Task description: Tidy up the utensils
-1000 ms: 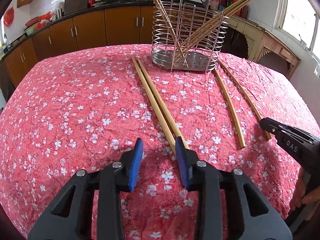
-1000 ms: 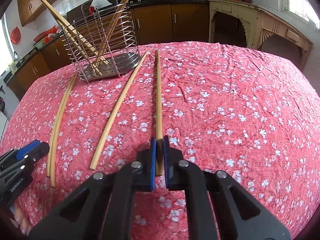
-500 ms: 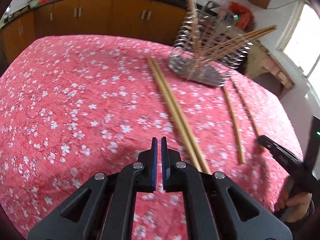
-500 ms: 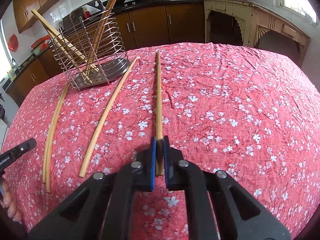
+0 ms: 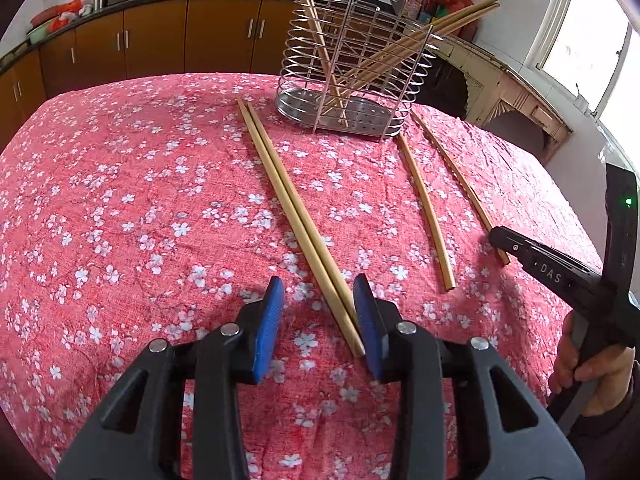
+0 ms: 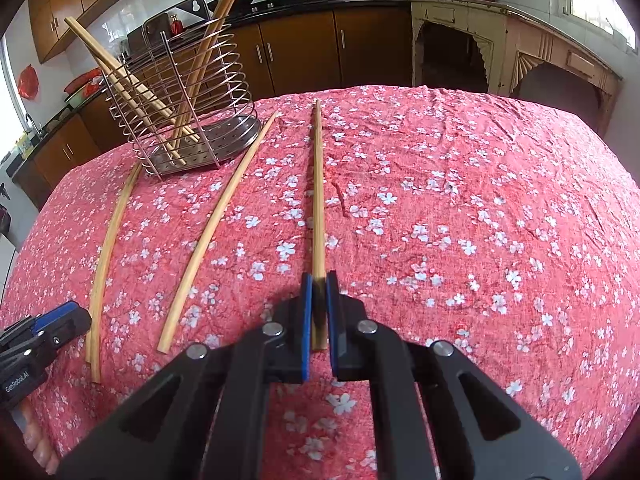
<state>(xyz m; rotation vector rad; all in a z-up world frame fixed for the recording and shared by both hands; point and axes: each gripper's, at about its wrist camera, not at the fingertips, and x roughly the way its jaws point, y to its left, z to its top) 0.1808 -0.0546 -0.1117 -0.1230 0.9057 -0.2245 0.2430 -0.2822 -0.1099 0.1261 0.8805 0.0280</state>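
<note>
Left gripper (image 5: 318, 312) jaws partly apart and opening, straddling the near tips of a chopstick pair (image 5: 294, 208) lying side by side on the surface (image 5: 120, 200); pads not pressing them. The pair sits hard against the right-hand pad, well off centre. Right gripper (image 6: 319, 308) is clamped narrow on the near end of a single chopstick (image 6: 318, 184), which runs toward 12 o'clock and appears to lie along the cloth.

Risks, judged from here:
- Left: closing with the pair off-centre could catch only one stick or roll them apart; round-looking thin sticks may scissor or slide on the cloth.
- Left: pads set low over wrinkled cloth, so a close could pinch fabric and drag it, shifting everything else.
- Right: grip is at the very end of a long stick, so a lift will likely let the far end droop or pivot between the pads.
- Both: the holder is light wire and could tip or skid if a stick is pushed against its rim.

Around: wire utensil holder (image 5: 346, 76) at 12 o'clock in the left view, 10 o'clock in the right view, already holding several chopsticks leaning out at angles, which narrow the open mouth. One loose chopstick (image 5: 424, 208) lies between the two grippers, at 2 o'clock from the left one, untouched. Its far tip ends just beside the holder base. The two grippers work near each other, so crossing arms on the way to the holder could collide. Kitchen cabinets behind, not in the way.
</note>
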